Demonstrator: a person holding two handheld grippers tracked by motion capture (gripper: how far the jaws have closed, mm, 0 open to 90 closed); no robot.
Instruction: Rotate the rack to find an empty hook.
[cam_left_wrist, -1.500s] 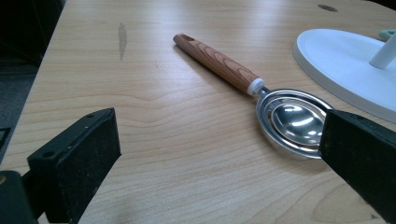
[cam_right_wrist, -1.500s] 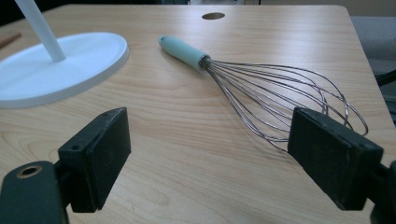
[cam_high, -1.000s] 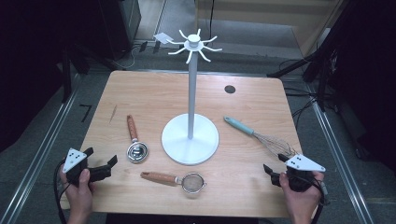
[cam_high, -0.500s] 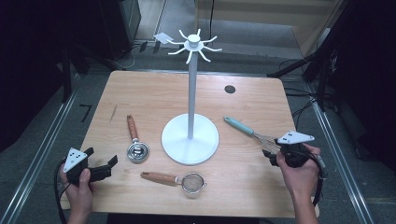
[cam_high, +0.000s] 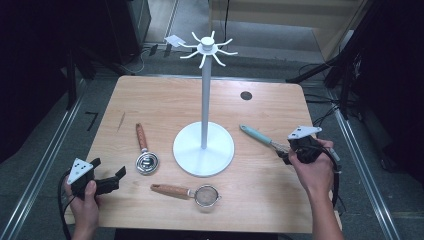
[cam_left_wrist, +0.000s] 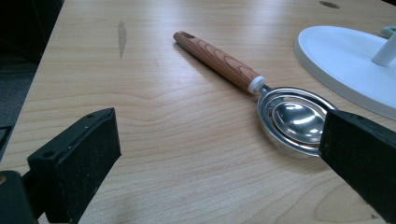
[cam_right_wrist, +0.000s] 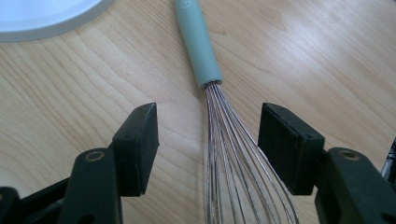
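Straddling whisk (cam_right_wrist: 224, 140) wires, right gripper (cam_right_wrist: 208, 140) agape

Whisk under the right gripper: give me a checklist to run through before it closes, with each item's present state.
1. Right gripper open: ok, jaws apart.
2. Whisk between the jaws: ok, wires run up the gap, a little nearer the right one.
3. Whisk lying flat on the table: ok.
4. Jaws low enough to catch the wires: cannot tell.
5. White stand clear of the whisk handle: ok, apart.
6. Left gripper out of the way: ok, open, at the near left edge by the egg separator.
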